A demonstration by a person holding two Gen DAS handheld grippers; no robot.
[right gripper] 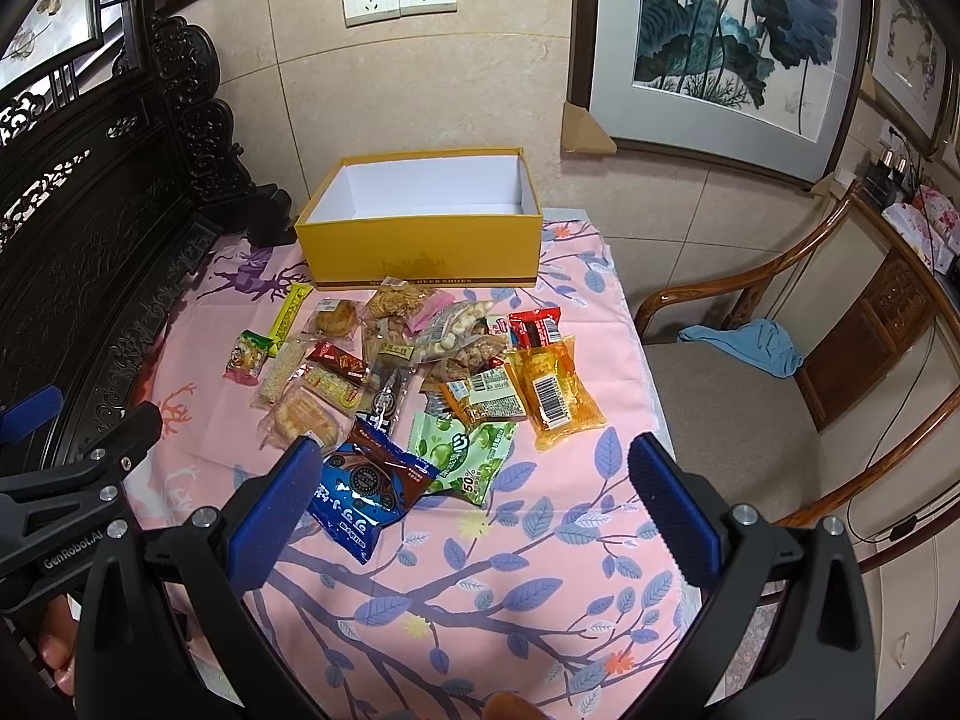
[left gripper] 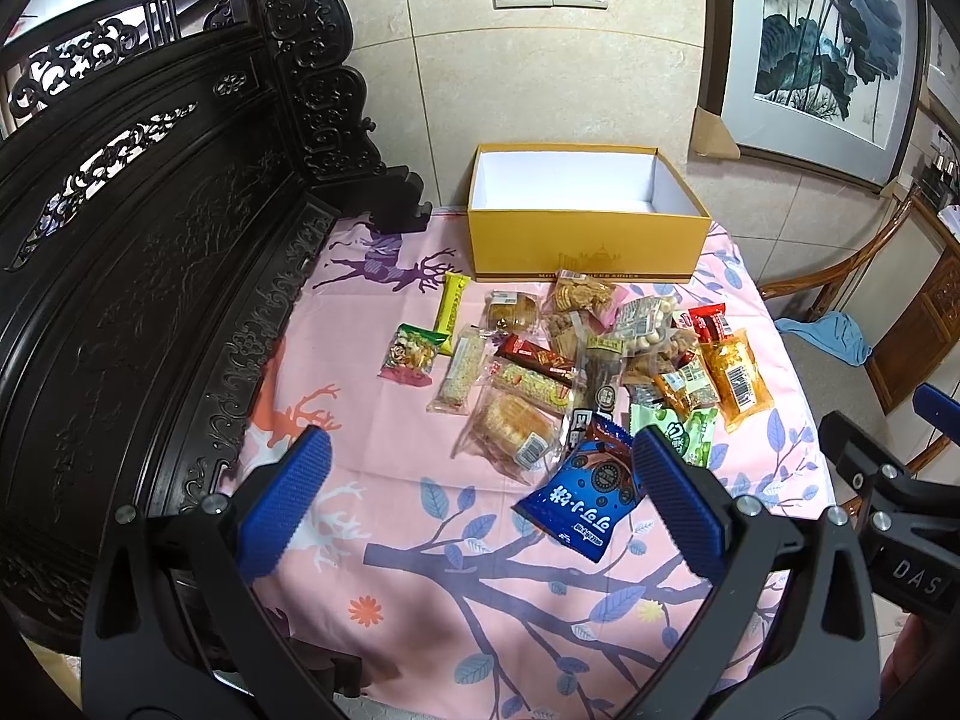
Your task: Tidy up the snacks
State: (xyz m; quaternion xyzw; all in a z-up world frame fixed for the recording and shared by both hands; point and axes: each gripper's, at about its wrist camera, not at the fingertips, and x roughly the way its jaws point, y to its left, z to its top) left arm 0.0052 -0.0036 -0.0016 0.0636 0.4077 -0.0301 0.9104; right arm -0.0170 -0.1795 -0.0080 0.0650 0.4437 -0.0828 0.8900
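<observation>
A pile of wrapped snacks (left gripper: 576, 360) lies on a pink patterned cloth (left gripper: 420, 570), in front of an open, empty yellow box (left gripper: 588, 240). The nearest packets are a blue cookie bag (left gripper: 585, 498) and a green candy bag (right gripper: 468, 450). The box (right gripper: 420, 252) and the pile (right gripper: 420, 360) also show in the right wrist view. My left gripper (left gripper: 480, 492) is open and empty above the cloth, just before the blue bag. My right gripper (right gripper: 474, 498) is open and empty, near the blue bag (right gripper: 366, 492) and green bag.
A dark carved wooden bench back (left gripper: 150, 276) runs along the left of the table. A wooden chair (right gripper: 780, 324) with a blue cloth (right gripper: 744, 348) on its seat stands to the right. Framed paintings (right gripper: 720, 42) lean on the tiled wall behind.
</observation>
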